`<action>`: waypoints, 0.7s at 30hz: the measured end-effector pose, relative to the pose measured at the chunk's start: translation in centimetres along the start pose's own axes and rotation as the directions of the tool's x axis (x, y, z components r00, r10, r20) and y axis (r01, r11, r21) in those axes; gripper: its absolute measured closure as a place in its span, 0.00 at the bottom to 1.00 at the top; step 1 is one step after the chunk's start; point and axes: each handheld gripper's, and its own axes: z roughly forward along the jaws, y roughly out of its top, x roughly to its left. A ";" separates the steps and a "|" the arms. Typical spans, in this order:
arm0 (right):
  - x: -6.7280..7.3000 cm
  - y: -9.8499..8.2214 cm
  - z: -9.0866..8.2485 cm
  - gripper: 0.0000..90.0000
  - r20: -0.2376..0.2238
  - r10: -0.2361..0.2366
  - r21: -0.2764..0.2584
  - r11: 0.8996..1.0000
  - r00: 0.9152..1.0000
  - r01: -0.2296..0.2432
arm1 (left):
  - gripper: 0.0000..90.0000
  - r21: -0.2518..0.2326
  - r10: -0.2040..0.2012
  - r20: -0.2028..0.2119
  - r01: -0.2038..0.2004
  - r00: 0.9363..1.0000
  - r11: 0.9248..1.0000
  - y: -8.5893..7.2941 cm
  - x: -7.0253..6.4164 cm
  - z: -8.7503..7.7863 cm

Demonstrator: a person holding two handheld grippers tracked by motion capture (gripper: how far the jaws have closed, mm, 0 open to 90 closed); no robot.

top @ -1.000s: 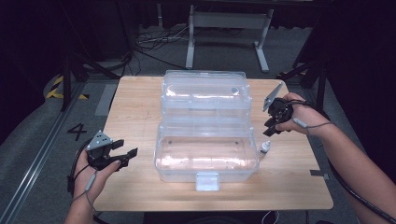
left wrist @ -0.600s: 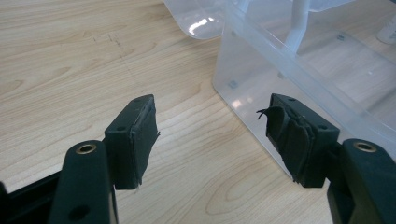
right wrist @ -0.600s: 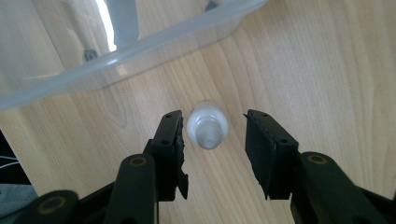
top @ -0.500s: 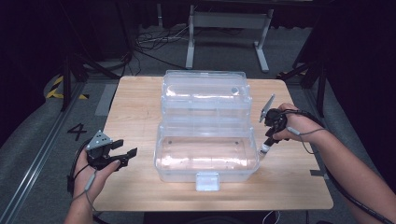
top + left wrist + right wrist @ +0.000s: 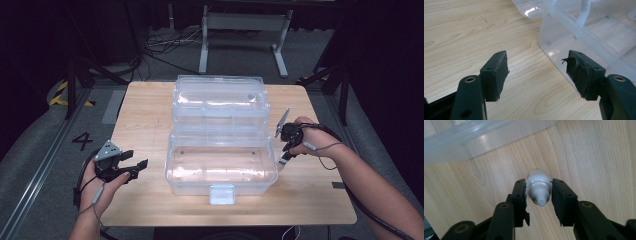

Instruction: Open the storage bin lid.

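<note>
My right gripper [image 5: 539,195] jaws just closed onto the small white bottle [image 5: 538,186] beside the clear box [image 5: 220,150]; left gripper [image 5: 537,73] spread, empty.

The right claw [image 5: 539,195] has sunk to the table, its jaws closing around the white bottle [image 5: 538,187].

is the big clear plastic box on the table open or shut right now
Open. The clear plastic storage box has its lid swung back behind the tub, and the front latch hangs free.
</note>
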 end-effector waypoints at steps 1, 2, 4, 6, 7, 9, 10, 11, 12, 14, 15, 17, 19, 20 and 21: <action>0.0 0.0 0.0 0.77 0.001 -0.004 0.002 1.000 1.000 0.004 | 0.38 0.001 0.000 -0.001 0.000 1.000 1.000 0.0 0.0 0.0; 0.0 0.0 0.1 0.77 0.004 -0.007 0.001 1.000 1.000 0.007 | 0.38 0.003 0.001 -0.001 0.000 1.000 1.000 0.0 0.0 0.0; 0.0 0.1 0.2 0.79 0.005 -0.011 0.005 1.000 1.000 0.011 | 0.38 0.007 0.002 0.002 -0.002 1.000 1.000 -0.1 0.0 0.1; 0.1 0.1 0.2 0.79 0.005 -0.004 0.006 1.000 1.000 0.004 | 0.38 0.009 0.004 0.002 -0.004 1.000 1.000 -0.1 -0.1 0.2; 0.0 0.1 0.2 0.79 0.004 -0.003 0.005 1.000 1.000 0.003 | 0.38 0.011 0.007 0.003 -0.007 1.000 1.000 -0.1 0.0 0.2; 0.0 0.1 0.2 0.80 0.002 0.000 0.005 1.000 1.000 0.000 | 0.38 0.011 0.007 0.004 -0.007 1.000 1.000 -0.1 0.0 0.2; 0.0 0.1 0.2 0.80 0.001 0.002 0.002 1.000 1.000 -0.002 | 0.38 0.010 0.006 0.004 -0.006 1.000 1.000 -0.1 0.0 0.2; 0.0 0.1 0.2 0.80 0.002 0.008 -0.004 1.000 1.000 -0.008 | 0.38 0.010 0.006 0.004 -0.006 1.000 1.000 -0.1 0.0 0.2; 0.0 0.0 0.2 0.80 -0.002 0.009 -0.007 1.000 1.000 -0.009 | 0.38 0.010 0.003 0.004 -0.003 1.000 1.000 -0.1 0.0 0.2; 0.0 0.0 0.2 0.80 -0.004 0.007 -0.007 1.000 1.000 -0.007 | 0.38 0.013 0.006 0.005 -0.006 1.000 1.000 -0.1 0.0 0.3; 0.0 0.0 0.1 0.80 -0.006 0.009 -0.007 1.000 1.000 -0.009 | 0.38 0.016 0.007 0.003 -0.007 1.000 1.000 -0.1 0.1 0.4; 0.0 0.1 -0.1 0.80 -0.011 0.004 -0.006 1.000 1.000 -0.004 | 0.38 0.018 0.005 0.005 -0.005 1.000 1.000 -0.1 0.1 0.5; 0.1 0.2 -0.5 0.80 -0.009 0.003 -0.006 1.000 1.000 -0.004 | 0.37 0.021 0.006 0.009 -0.006 1.000 1.000 -0.2 0.0 0.7; 0.2 0.3 -0.8 0.80 -0.009 0.005 -0.005 1.000 1.000 -0.005 | 0.37 0.022 0.008 0.009 -0.008 1.000 1.000 -0.2 0.0 0.8; 0.2 0.3 -1.0 0.80 -0.007 -0.002 -0.009 1.000 1.000 0.002 | 0.37 0.025 0.010 0.010 -0.010 1.000 1.000 -0.2 0.0 0.8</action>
